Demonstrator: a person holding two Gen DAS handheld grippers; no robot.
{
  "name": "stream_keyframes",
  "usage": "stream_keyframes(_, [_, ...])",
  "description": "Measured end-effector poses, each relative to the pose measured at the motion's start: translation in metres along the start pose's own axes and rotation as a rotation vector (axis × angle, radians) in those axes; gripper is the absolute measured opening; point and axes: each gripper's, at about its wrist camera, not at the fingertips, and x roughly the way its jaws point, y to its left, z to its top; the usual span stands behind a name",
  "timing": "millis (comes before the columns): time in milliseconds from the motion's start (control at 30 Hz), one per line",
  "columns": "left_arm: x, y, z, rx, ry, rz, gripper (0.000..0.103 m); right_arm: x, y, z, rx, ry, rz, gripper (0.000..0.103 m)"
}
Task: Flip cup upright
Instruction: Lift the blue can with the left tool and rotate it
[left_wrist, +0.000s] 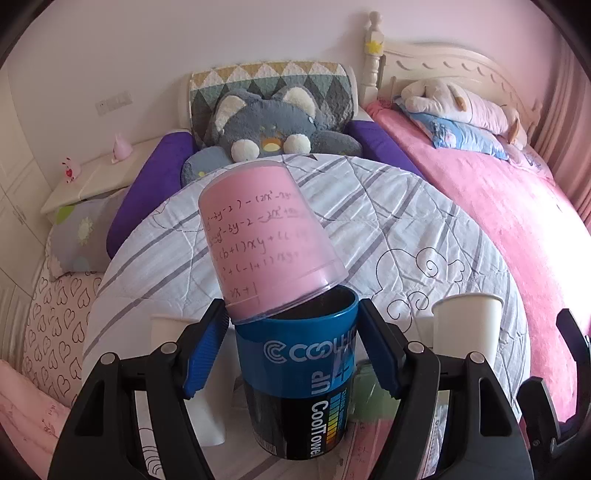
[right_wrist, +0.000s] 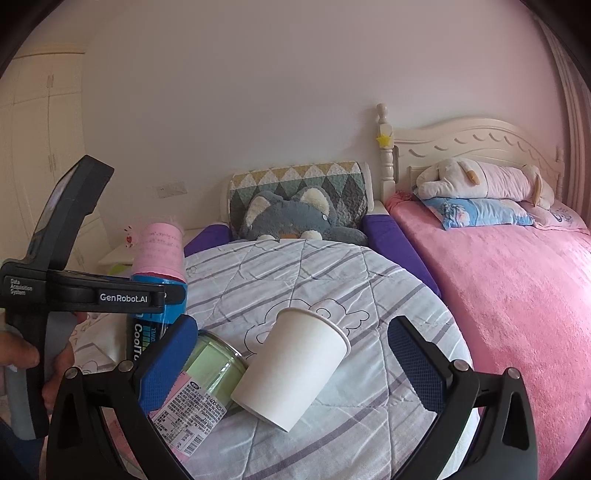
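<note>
A clear cup lined with pink paper bearing handwriting sits upside down and tilted on the rim of a blue CoolTowel can. My left gripper has its blue pads on either side of the can's upper part, with small gaps showing; it looks open. In the right wrist view the pink cup and can are at the left, behind the left gripper's body. My right gripper is open around a white paper cup that leans tilted, mouth up to the right, touching neither pad.
A green glass jar with a printed label lies on its side beside the white cup. Everything rests on a striped white quilt. A grey plush toy sits at the far end. A pink bed lies to the right.
</note>
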Motion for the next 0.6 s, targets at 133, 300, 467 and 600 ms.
stream_keyframes(133, [0.026,-0.001,0.011,-0.003,0.051,-0.001,0.072,0.004,-0.007,-0.001,0.019,0.007,-0.004,0.103])
stream_keyframes(300, [0.06,-0.004,0.016,-0.007,0.144,0.003,0.072,0.012,-0.017,0.0,0.035,0.012,-0.005,0.103])
stream_keyframes(467, [0.059,-0.011,0.01,0.042,0.212,0.03,0.082,0.02,-0.023,0.001,0.053,0.022,0.012,0.103])
stream_keyframes(600, [0.054,-0.013,-0.001,0.095,0.246,0.055,0.098,0.022,-0.022,0.0,0.055,0.02,0.032,0.103])
